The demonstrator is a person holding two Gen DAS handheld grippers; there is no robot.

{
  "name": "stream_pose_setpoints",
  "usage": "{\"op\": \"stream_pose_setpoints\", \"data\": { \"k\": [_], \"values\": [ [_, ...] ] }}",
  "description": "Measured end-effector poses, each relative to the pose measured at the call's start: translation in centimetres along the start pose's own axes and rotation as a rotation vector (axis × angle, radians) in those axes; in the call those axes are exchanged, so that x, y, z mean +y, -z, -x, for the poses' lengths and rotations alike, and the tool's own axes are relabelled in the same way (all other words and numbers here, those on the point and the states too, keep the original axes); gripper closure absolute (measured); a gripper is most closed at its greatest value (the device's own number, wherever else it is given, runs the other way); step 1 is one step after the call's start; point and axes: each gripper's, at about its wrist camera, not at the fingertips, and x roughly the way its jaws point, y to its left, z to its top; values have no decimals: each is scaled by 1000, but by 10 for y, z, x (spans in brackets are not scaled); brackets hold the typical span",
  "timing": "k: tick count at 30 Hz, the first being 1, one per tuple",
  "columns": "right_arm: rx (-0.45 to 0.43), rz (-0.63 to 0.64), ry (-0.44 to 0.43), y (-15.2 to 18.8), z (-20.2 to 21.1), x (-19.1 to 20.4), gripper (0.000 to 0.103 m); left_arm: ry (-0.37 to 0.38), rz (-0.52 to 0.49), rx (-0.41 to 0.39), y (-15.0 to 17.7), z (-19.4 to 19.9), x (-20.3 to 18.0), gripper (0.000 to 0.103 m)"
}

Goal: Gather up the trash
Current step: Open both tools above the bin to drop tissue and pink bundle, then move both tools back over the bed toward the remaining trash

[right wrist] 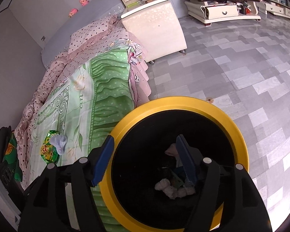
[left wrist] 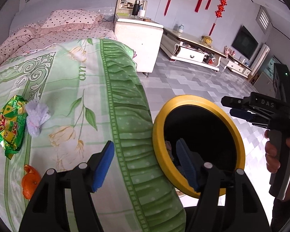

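The left gripper [left wrist: 147, 164] is seen released, nothing between its blue pads, low in the left wrist frame over the green floral bedspread [left wrist: 67, 89] edge. The right gripper [right wrist: 145, 160] is likewise released and empty, above the round black bin with a yellow rim [right wrist: 239, 135], where crumpled white tissues [right wrist: 174, 190] lie. At left on the bedspread, a shiny green snack wrapper [left wrist: 8, 125], a pale crumpled tissue [left wrist: 37, 117] and orange peel [left wrist: 30, 183] are left.

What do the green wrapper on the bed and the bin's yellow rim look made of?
Green wrapper: likely metallised plastic film, glossy, with sharp creases and bright glints. Yellow rim: probably moulded plastic, smooth satin, even colour with a soft sheen; painted metal can't be excluded.
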Motion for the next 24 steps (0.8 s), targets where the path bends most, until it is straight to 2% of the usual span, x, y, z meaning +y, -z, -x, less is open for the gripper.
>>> {"op": "stream_pose_setpoints", "data": {
  "k": [24],
  "values": [
    [87, 211, -117, 21, -45, 151, 35, -184, 196, -51, 14, 54, 146, 39]
  ]
}}
